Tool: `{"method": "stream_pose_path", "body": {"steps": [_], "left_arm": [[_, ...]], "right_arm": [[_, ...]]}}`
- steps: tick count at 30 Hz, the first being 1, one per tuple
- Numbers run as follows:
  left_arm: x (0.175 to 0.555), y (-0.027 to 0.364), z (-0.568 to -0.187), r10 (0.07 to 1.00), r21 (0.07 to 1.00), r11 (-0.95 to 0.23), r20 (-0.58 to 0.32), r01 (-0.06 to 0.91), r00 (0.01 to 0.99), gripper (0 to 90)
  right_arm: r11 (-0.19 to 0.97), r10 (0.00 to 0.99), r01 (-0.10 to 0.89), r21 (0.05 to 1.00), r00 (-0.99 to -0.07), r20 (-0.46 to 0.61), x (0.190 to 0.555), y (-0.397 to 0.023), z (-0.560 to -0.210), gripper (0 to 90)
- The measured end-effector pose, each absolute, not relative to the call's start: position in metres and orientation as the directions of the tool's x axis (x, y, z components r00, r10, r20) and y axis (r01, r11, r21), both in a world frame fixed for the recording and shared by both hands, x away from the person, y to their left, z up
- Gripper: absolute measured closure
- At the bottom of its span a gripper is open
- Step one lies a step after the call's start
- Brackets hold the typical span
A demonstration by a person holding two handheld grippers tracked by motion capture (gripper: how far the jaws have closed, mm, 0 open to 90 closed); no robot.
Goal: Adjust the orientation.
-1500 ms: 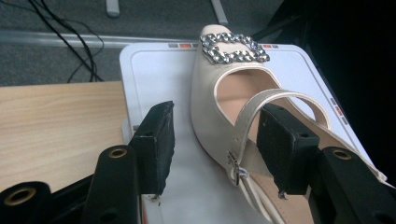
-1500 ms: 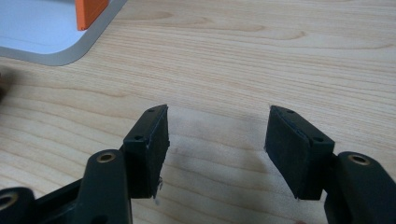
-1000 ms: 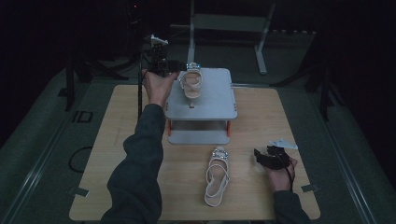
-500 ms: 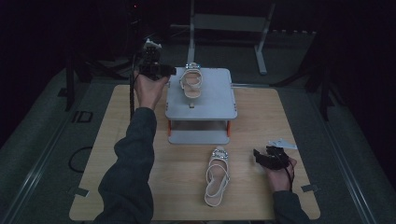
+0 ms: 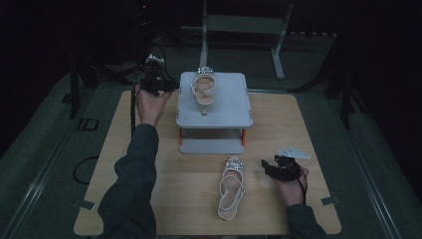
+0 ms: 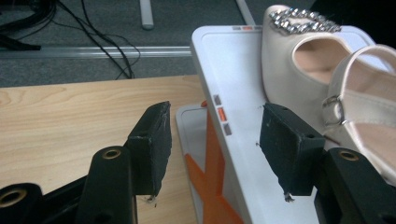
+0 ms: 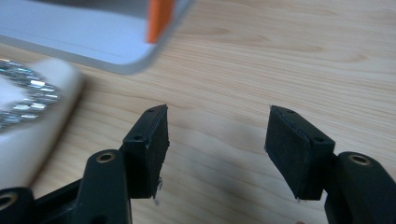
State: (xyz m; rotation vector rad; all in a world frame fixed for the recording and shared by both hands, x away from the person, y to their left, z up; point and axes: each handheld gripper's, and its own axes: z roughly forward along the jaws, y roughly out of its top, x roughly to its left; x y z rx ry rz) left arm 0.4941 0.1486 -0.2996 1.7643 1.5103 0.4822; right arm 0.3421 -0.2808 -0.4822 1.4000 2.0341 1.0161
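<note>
Left gripper, held beside the left edge of the grey stand, with its jaws spread wide and nothing between them. In the left gripper view the black, blocky pads straddle the stand's top edge, apart from the shoe on the stand. Right gripper, held low over the wooden table in front of the stand and to its right, jaws likewise wide and empty. The second shoe lies on the table in front of the stand, just beside the right gripper, toe toward the stand.

Progress, as judged: one shoe of the pair sits on the stand's upper shelf; the other remains on the table, ungripped. The work appears about half done; what is left is to grasp the second shoe and set it on the stand.

Materials: the shoes are cream sandals of smooth, satin-like material, pointed at the toe, each with a glittering stone buckle and thin straps. The stand is flat grey plastic with rounded corners and orange posts between two shelves. The tabletop shows pale wood grain.
</note>
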Motion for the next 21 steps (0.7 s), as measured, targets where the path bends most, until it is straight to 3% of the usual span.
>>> {"method": "stream_pose_path", "body": {"steps": [21], "left_arm": [[0.479, 0.142, -0.293, 0.952, 0.77, -0.061, -0.146, 0.635, 0.268, 43.9]], "right_arm": [[0.257, 0.807, 0.567, 0.783, -0.571, 0.149, 0.314, -0.228, -0.47, 39.6]]}}
